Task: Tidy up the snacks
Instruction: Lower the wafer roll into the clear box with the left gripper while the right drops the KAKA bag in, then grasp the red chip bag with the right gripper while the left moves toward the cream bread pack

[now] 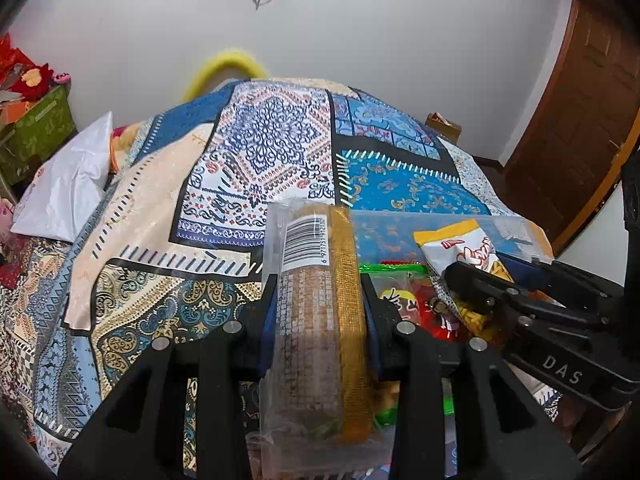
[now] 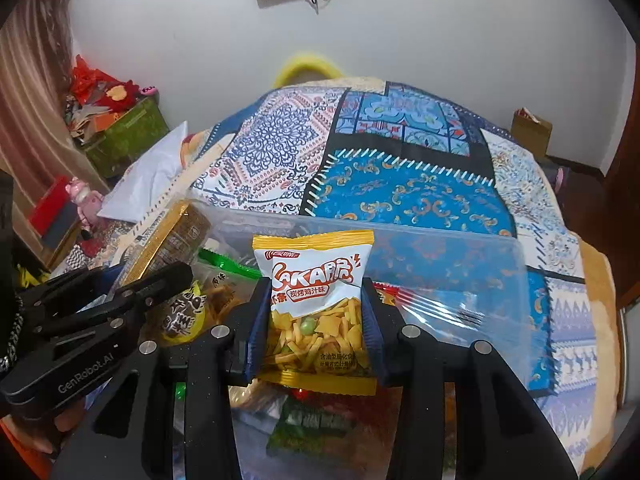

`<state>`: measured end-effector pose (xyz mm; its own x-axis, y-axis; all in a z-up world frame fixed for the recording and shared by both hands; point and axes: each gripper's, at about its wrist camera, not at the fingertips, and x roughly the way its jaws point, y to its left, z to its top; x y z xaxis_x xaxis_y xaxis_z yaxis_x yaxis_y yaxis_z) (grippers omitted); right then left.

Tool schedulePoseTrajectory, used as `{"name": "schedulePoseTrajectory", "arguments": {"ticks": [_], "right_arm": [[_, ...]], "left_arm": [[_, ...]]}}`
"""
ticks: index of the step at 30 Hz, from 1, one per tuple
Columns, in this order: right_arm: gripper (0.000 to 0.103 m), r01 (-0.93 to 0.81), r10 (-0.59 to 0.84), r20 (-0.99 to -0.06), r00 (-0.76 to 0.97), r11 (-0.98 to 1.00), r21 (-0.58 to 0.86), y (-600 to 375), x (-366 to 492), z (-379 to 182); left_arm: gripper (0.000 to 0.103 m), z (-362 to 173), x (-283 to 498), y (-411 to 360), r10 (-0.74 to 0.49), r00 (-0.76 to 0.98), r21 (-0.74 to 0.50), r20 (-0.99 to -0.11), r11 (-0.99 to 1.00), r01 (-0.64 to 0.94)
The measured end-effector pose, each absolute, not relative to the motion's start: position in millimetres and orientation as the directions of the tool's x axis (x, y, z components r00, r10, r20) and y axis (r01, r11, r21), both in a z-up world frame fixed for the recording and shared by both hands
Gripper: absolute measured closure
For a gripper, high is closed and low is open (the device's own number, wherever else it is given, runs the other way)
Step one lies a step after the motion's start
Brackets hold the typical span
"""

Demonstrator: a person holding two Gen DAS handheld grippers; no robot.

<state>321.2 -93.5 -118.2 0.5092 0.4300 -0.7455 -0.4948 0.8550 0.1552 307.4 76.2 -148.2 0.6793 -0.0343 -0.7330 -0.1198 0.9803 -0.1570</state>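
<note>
My left gripper [image 1: 320, 300] is shut on a long clear-wrapped brown cracker pack [image 1: 316, 312] with a gold edge and a barcode, held upright over a clear plastic bin [image 1: 516, 232]. My right gripper [image 2: 316, 312] is shut on a yellow-and-white snack bag [image 2: 316, 300] above the same bin [image 2: 460, 268]. The right gripper and its bag [image 1: 468, 256] show at the right of the left wrist view. The left gripper [image 2: 160, 280] and its pack [image 2: 176, 236] show at the left of the right wrist view. Several other snack packets [image 2: 208, 300] lie in the bin.
The bin sits on a bed with a patterned blue patchwork cover [image 1: 260, 140]. A white pillow [image 1: 68, 188] lies at the left. A green box [image 2: 128, 136] with red items stands by the wall. A wooden door [image 1: 580, 100] is at the right.
</note>
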Motion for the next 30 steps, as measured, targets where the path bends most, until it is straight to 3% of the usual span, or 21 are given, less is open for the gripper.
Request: {"name": "schedulePoseTrajectory", "arguments": {"ticks": [6, 10, 13, 28, 30], "right_arm": [[0.062, -0.493, 0.397, -0.764, 0.508, 0.862, 0.121, -88.9, 324.3, -120.0], [0.052, -0.501, 0.39, -0.769, 0.506, 0.859, 0.106, -88.4, 321.1, -116.7], [0.043, -0.499, 0.379, -0.756, 0.534, 0.863, 0.08, -90.4, 314.5, -108.6], [0.042, -0.515, 0.427, -0.681, 0.595, 0.853, 0.085, -120.7, 247.4, -61.0], [0.038, -0.52, 0.428, -0.679, 0.596, 0.851, 0.08, -123.7, 235.6, -59.0]], "left_arm": [[0.064, -149.4, 307.3, 74.5, -0.051, 0.68, -0.143, -0.732, 0.986, -0.08], [0.058, -146.6, 304.0, 75.6, -0.08, 0.672, -0.171, -0.736, 0.983, -0.07], [0.046, -137.7, 296.5, 73.5, -0.078, 0.683, -0.165, -0.726, 0.984, -0.063], [0.04, -80.1, 215.6, 69.9, -0.051, 0.739, -0.128, -0.672, 0.991, -0.048], [0.04, -78.7, 199.4, 71.8, -0.064, 0.737, -0.142, -0.673, 0.989, -0.044]]}}
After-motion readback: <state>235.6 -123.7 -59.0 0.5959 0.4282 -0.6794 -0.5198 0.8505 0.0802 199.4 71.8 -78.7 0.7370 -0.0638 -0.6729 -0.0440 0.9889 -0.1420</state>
